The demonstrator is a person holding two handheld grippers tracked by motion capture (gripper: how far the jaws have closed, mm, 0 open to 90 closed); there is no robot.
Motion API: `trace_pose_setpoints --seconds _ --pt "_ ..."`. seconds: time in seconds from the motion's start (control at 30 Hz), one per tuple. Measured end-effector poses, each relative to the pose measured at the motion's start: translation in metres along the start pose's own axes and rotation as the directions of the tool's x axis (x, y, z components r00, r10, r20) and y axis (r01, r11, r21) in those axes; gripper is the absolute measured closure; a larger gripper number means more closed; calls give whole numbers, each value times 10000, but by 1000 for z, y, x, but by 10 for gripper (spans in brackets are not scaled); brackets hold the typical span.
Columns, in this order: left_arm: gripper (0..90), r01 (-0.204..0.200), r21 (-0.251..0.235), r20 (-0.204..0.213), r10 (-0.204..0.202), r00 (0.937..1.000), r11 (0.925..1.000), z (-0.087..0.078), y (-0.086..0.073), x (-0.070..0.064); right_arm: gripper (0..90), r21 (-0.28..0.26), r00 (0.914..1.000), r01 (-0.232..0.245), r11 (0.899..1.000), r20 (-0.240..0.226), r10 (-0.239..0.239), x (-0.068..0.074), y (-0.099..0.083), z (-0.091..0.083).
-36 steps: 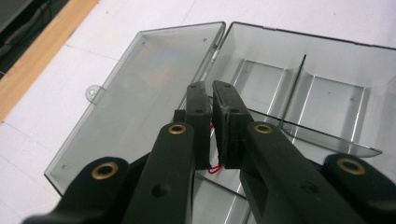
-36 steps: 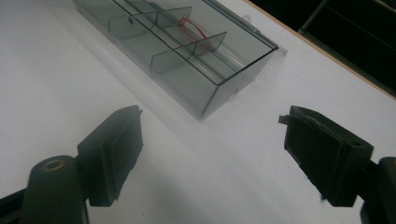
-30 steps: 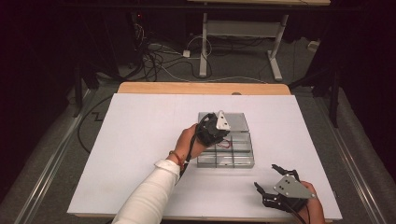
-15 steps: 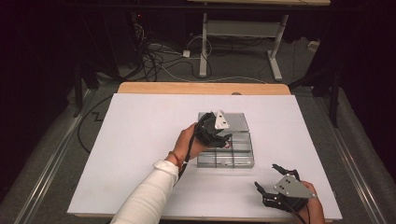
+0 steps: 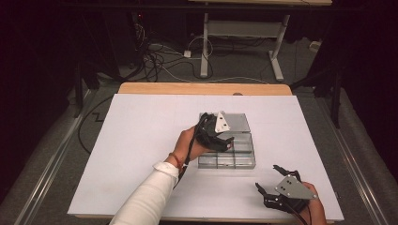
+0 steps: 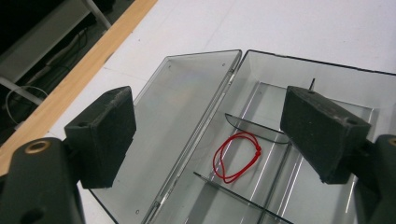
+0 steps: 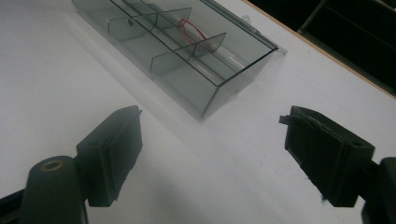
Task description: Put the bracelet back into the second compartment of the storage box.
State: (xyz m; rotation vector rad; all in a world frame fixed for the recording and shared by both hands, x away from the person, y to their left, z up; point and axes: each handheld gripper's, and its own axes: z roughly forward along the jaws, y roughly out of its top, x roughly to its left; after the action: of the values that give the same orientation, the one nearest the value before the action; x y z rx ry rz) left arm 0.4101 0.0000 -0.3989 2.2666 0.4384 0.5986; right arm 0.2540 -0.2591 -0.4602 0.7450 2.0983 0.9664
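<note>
The red cord [image 6: 236, 156] lies in a compartment of the open clear box [image 6: 327, 100], just below the wide-open left hand-held gripper [image 6: 210, 140]. Descend straight, straddling the loop, clear of dividers. The right hand-held gripper [image 5: 277, 180], also wide, waits nearby above the desk [image 5: 141, 122].

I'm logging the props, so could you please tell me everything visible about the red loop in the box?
The red loop is thin cord or elastic with a small knot, coiled in about two turns. It lies flat on the floor of one compartment of the open clear plastic box, between two dividers, below the left gripper, whose open jaws are not touching it.
</note>
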Motion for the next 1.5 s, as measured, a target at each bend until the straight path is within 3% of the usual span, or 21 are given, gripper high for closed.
trace_pose_setpoints --seconds 0.27,0.53,0.7,0.9,1.07,1.5 --pt "176 -67 -219 -125 64 9999 9997 -8 0 -1 194 -86 10000 -31 10000 -2 31 1 1 0" --pt "176 -472 -305 -463 457 9979 9984 -16 -2 0 191 -115 9999 -110 9999 35 110 0 1 0" --pt "176 -429 -396 -436 412 9982 9983 -21 -4 1 191 -88 10000 -70 9999 0 70 2 1 1" --pt "175 -580 -483 -689 546 9961 9972 -28 -11 1 190 -6 10000 -67 10000 -13 67 3 1 2" --pt "175 -818 -633 -851 763 9934 9946 -34 -15 -3 190 2 10000 -48 10000 -20 48 3 1 2" --pt "176 -860 -990 -871 775 9932 9914 -50 -28 -10 190 32 9999 84 10000 -72 -84 7 3 2"
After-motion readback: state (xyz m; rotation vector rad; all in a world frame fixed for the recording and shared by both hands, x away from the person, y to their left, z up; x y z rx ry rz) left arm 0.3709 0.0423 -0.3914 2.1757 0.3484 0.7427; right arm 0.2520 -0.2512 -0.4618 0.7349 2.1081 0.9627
